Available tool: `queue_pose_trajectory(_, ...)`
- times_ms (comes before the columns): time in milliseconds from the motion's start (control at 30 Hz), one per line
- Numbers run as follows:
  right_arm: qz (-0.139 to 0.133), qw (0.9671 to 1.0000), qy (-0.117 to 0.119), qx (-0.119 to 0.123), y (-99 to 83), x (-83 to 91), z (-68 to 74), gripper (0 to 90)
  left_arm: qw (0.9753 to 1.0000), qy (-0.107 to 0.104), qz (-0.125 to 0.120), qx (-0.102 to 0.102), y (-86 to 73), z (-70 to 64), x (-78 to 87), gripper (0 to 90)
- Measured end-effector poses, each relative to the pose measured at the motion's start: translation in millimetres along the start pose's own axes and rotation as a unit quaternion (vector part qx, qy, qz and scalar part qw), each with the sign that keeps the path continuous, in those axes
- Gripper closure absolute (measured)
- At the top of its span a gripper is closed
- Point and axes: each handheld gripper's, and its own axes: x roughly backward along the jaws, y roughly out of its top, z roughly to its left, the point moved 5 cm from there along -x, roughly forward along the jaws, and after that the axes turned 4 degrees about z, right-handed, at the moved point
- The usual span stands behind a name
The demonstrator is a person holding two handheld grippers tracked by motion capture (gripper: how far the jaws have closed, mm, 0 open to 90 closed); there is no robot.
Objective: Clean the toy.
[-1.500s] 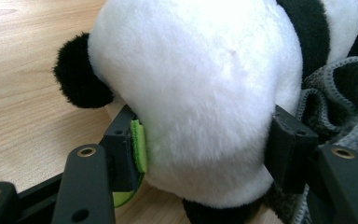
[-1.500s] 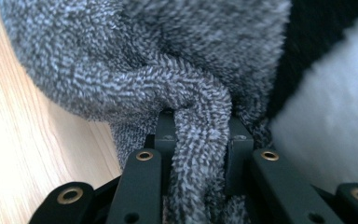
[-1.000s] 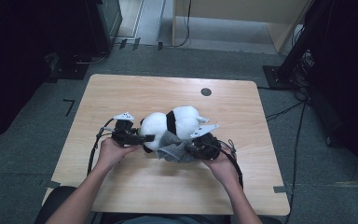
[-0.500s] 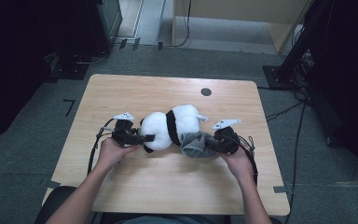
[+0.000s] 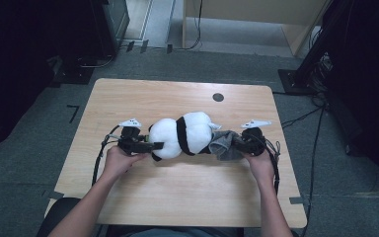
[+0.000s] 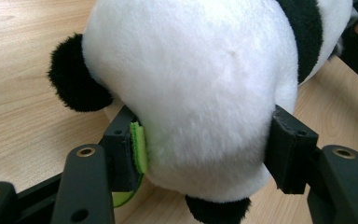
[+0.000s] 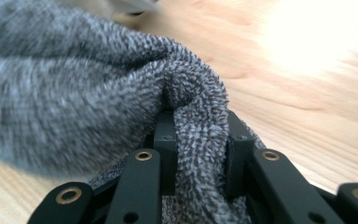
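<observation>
Room: grey carpet floor (image 5: pixel 39 163) around a wooden table (image 5: pixel 143 98), dark equipment at the back and sides.
Table: light wood, with a small black round mark (image 5: pixel 218 97) near its far edge.
Panda toy (image 5: pixel 180 134): lies on its side across the middle of the table, between the two grippers; head end toward the left gripper, rear end toward the right one.
Grey cloth (image 5: pixel 225 144): bunched just beside the panda's rear end, touching it, on the table in front of the right gripper.
Left gripper (image 5: pixel 150 146): jaws spread wide around the panda's white head, one on each side, pressing into the plush; a green pad (image 6: pixel 138 147) lines the jaw on the left of the left gripper view. A black ear (image 6: pixel 74 84) sticks out beside that jaw.
Right gripper (image 5: pixel 237 143): jaws nearly closed, pinching a fold of the grey cloth; in the right gripper view the cloth (image 7: pixel 98 93) bulges out above the jaws and hangs down between them.
Hands: left hand (image 5: pixel 117 159) grips the left tool from behind; right hand (image 5: pixel 260 165) grips the right tool the same way.
</observation>
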Motion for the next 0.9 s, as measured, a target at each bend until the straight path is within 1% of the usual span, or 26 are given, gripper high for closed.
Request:
queue_pose_trajectory(100,-0.014,0.9996,-0.012,-0.02,-0.9,8.3,-12.0,73.3,1.0,-0.002,-0.002,0.003,0.4,0.4,0.3,37.9)
queue_pose_trajectory(233,-0.025,0.9982,-0.042,-0.036,-5.0,18.1,-29.0,73.3,0.9999,-0.005,-0.009,0.009,1.3,1.2,0.1,37.5)
queue_pose_trajectory(300,-0.026,0.9972,-0.05,-0.049,-8.2,19.8,-36.7,73.2,0.9999,-0.007,-0.011,0.011,1.6,1.6,0.1,37.4)
queue_pose_trajectory(367,-0.023,0.9967,-0.054,-0.055,-11.9,17.6,-41.6,73.1,0.9998,-0.008,-0.013,0.012,1.8,1.7,0.0,37.3)
queue_pose_trajectory(500,-0.015,0.9965,-0.051,-0.064,-15.3,6.6,-45.7,72.9,0.9996,-0.011,-0.018,0.017,2.3,2.5,-0.6,37.1)
queue_pose_trajectory(567,-0.01,0.9967,-0.052,-0.062,-15.6,-0.9,-46.1,72.1,0.9996,-0.012,-0.02,0.017,2.3,3.0,-0.8,36.9)
queue_pose_trajectory(667,0.003,0.9967,-0.061,-0.053,-18.2,-14.0,-46.4,65.5,0.9996,-0.011,-0.021,0.016,2.2,3.1,-1.0,36.3)
queue_pose_trajectory(733,0.009,0.9966,-0.062,-0.053,-20.2,-20.8,-46.5,62.7,0.9996,-0.011,-0.021,0.015,2.2,3.3,-1.1,36.0)
queue_pose_trajectory(833,0.004,0.9967,-0.059,-0.056,-20.0,-21.2,-48.2,58.6,0.9996,-0.011,-0.022,0.014,2.1,3.6,-1.4,34.9)
queue_pose_trajectory(900,-0.005,0.9967,-0.056,-0.059,-19.2,-18.1,-49.7,52.0,0.9996,-0.01,-0.023,0.013,2.1,3.8,-1.5,34.4)
